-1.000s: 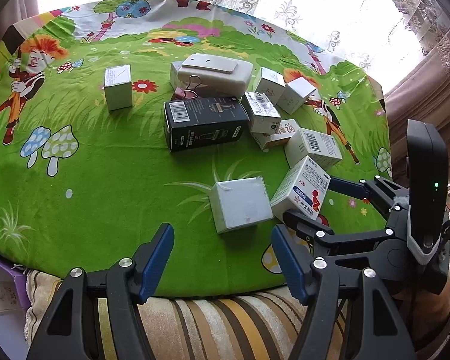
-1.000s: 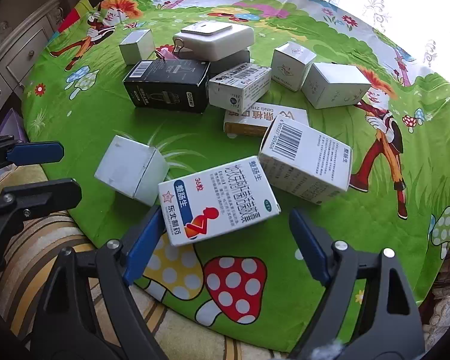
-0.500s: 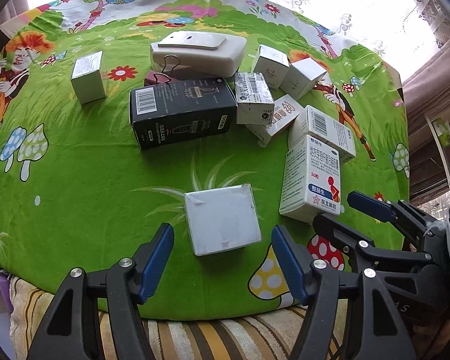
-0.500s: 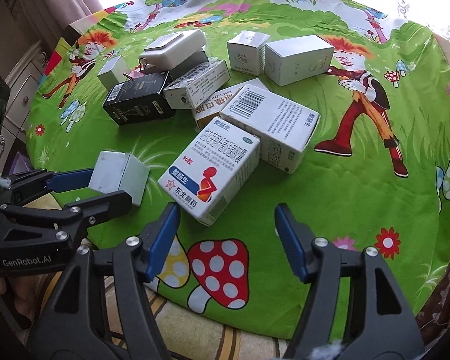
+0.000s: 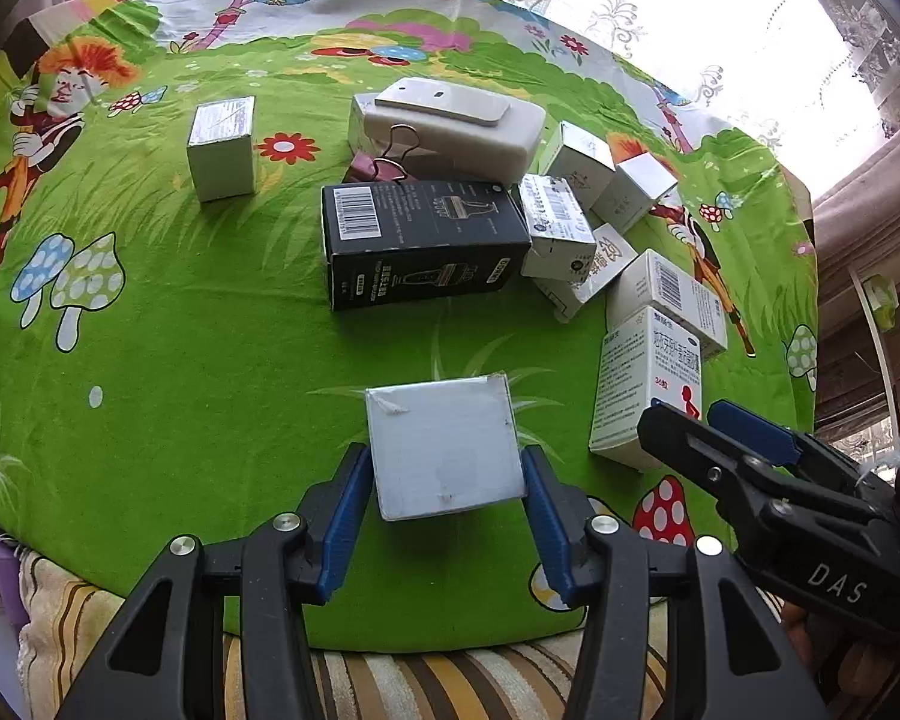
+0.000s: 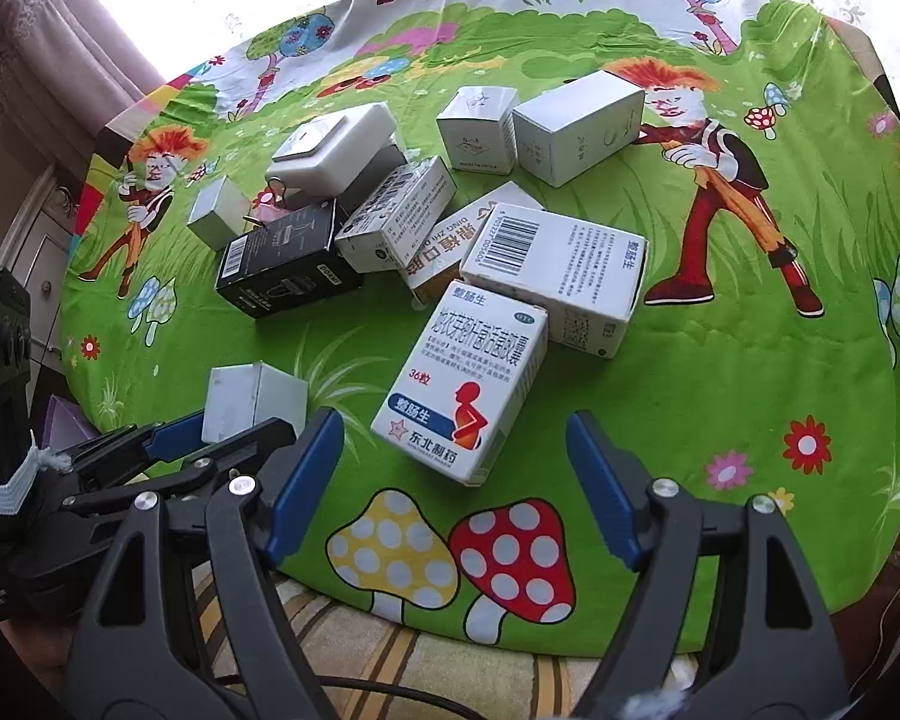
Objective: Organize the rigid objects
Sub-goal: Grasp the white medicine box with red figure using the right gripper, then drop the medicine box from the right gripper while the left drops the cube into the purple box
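Note:
My left gripper (image 5: 447, 510) is shut on a plain white cube box (image 5: 444, 447), its blue pads against both sides of the box near the table's front edge. The box also shows in the right wrist view (image 6: 252, 399) between the left gripper's fingers (image 6: 177, 438). My right gripper (image 6: 456, 480) is open and empty, just in front of a white medicine box with a red figure (image 6: 465, 378). That box also shows in the left wrist view (image 5: 645, 387), with the right gripper's fingers (image 5: 750, 432) beside it.
A cluster of boxes lies mid-table: a black box (image 5: 420, 240), a barcode box (image 6: 555, 276), a white device on a case (image 5: 450, 120), small white boxes (image 6: 576, 123). A lone silver box (image 5: 222, 147) stands far left. A striped cushion (image 5: 450, 684) lies below the table edge.
My left gripper moved forward and closed on the white cube box. My right gripper swung round and sits closer behind the medicine box, still open.

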The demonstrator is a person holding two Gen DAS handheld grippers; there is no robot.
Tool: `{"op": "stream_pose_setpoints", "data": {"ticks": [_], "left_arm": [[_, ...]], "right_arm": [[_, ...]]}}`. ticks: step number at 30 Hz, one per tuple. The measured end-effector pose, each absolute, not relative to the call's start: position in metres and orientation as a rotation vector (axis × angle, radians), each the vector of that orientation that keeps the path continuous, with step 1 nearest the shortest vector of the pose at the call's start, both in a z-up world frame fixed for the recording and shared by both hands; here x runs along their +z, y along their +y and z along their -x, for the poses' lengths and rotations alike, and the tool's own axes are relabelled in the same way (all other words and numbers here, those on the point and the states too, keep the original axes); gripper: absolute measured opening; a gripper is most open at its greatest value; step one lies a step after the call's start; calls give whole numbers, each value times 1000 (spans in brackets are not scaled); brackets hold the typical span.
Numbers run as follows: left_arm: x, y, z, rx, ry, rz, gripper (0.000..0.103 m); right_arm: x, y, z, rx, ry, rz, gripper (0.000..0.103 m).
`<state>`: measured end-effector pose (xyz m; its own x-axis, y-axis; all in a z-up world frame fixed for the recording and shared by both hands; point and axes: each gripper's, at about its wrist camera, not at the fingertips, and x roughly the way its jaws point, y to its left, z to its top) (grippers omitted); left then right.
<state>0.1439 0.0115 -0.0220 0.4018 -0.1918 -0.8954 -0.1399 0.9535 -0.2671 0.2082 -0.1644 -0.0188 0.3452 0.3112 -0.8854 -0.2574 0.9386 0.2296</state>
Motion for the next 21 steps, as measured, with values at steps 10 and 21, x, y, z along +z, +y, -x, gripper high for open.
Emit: {"op": "stream_pose_setpoints", "data": {"ticks": [10,21], "left_arm": [[-5,40,-123,-17,1090,364,51],[11,71,-97,19,1028,429,51]], "right_arm": [[-40,-138,-216,246,1216,51,54],[-7,-134,-182,285,1137,51,44]]}}
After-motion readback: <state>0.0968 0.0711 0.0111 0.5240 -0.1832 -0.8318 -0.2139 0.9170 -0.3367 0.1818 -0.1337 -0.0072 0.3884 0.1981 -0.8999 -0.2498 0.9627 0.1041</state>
